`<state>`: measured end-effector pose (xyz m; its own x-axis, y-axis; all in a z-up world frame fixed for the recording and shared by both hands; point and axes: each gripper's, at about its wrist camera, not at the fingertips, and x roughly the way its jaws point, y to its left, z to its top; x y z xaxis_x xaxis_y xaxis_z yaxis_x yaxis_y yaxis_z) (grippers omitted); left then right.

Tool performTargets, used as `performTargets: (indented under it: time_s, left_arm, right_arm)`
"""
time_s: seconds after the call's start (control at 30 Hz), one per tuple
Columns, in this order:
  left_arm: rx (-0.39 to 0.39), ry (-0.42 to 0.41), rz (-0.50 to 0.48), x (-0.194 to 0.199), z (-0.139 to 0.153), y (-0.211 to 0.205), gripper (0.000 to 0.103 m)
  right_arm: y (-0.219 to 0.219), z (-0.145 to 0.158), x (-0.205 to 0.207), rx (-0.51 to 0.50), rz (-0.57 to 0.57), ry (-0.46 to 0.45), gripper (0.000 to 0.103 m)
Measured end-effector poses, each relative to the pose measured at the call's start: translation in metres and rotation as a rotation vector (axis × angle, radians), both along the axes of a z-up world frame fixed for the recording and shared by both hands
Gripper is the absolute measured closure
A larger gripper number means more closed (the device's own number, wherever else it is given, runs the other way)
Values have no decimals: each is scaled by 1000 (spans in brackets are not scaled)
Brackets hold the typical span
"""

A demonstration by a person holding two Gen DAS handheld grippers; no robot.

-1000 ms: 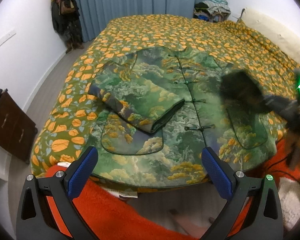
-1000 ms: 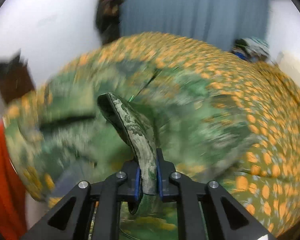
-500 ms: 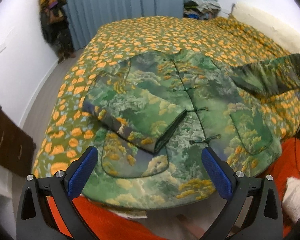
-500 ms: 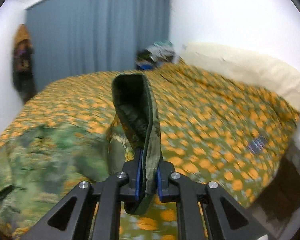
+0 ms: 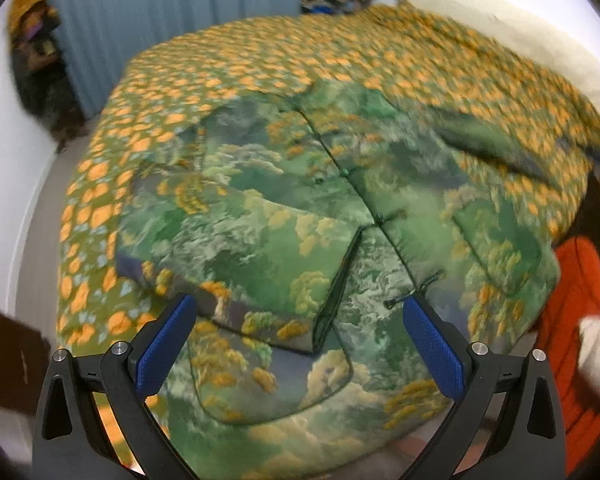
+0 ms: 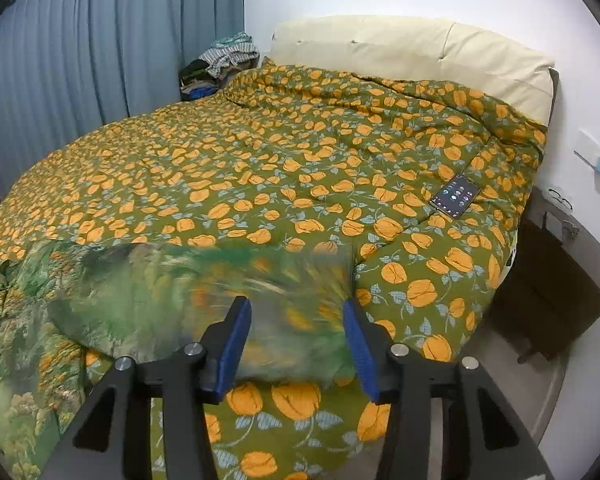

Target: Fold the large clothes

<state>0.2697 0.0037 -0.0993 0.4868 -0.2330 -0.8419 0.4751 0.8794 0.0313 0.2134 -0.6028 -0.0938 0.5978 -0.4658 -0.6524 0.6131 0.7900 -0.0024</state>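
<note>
Jacket point(image 5: 300, 208) — padded, green landscape print — lies front-up across the near edge of the bed point(image 6: 300, 152), hem at that edge. One sleeve point(image 5: 236, 256) is already folded across the chest, cuff near the button line. Other sleeve point(image 6: 204, 300) lies stretched out flat toward the headboard side, blurred in the right wrist view, its cuff end just ahead of the right gripper point(image 6: 296, 344). A phone point(image 6: 455, 200) rests far off near the headboard-side edge.

Step in hand, as I judge it: laying this sleeve out straight before folding it in. To do it well, let the cuff settle flat with no twist, then regrip at the cuff and carry it across to mirror the first sleeve.

Right gripper: jaws opening, about half apart; sleeve fabric sits between the pads, but they no longer pinch it.

Left gripper point(image 5: 300, 344): jaws wide apart, holding nothing, hovering over the jacket's hem.
</note>
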Motion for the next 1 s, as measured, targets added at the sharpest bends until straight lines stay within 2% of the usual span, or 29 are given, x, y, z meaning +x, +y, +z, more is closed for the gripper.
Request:
performTargets:
  time_s: [0.07, 0.17, 0.27, 0.3, 0.33, 0.37, 0.4, 0.43, 0.5, 0.63, 0.67, 0.8, 0.9, 1.0]
  left_arm:
    - [53, 17, -89, 7, -18, -16, 0]
    - [178, 5, -182, 16, -51, -38, 0]
    - [254, 35, -207, 31, -82, -44, 3]
    - [260, 60, -206, 37, -91, -42, 16]
    - [259, 87, -201, 40, -96, -38, 37]
    - [237, 135, -197, 46, -101, -34, 43]
    - [171, 175, -188, 50, -102, -26, 60]
    - [152, 168, -165, 51, -99, -21, 90]
    - [96, 171, -122, 54, -88, -8, 91]
    - [-52, 80, 3, 51, -34, 34, 92]
    - [-107, 50, 56, 50, -13, 55, 92]
    - [-248, -54, 260, 47, 47, 136, 92]
    - [-280, -125, 432, 46, 70, 199, 92]
    - [-321, -141, 610, 49, 71, 264, 92]
  right_arm:
    - [18, 7, -7, 0, 30, -20, 52]
    - [50, 11, -13, 28, 93, -51, 50]
    - [83, 8, -14, 77, 166, -66, 50]
    - [97, 7, -14, 93, 199, -71, 50]
    - [108, 7, -15, 102, 228, -75, 50]
    - [118, 7, -14, 106, 254, -77, 50]
    - [129, 7, -14, 107, 281, -78, 50]
    - [140, 8, -15, 105, 308, -81, 50]
    - [162, 11, -15, 90, 356, -87, 50]
    - [195, 16, -13, 66, 441, -87, 50]
    - [204, 16, -11, 56, 466, -83, 50]
    - [223, 18, -7, 39, 512, -88, 50]
    - [233, 19, -4, 45, 530, -95, 50]
    - [241, 18, -2, 50, 550, -93, 50]
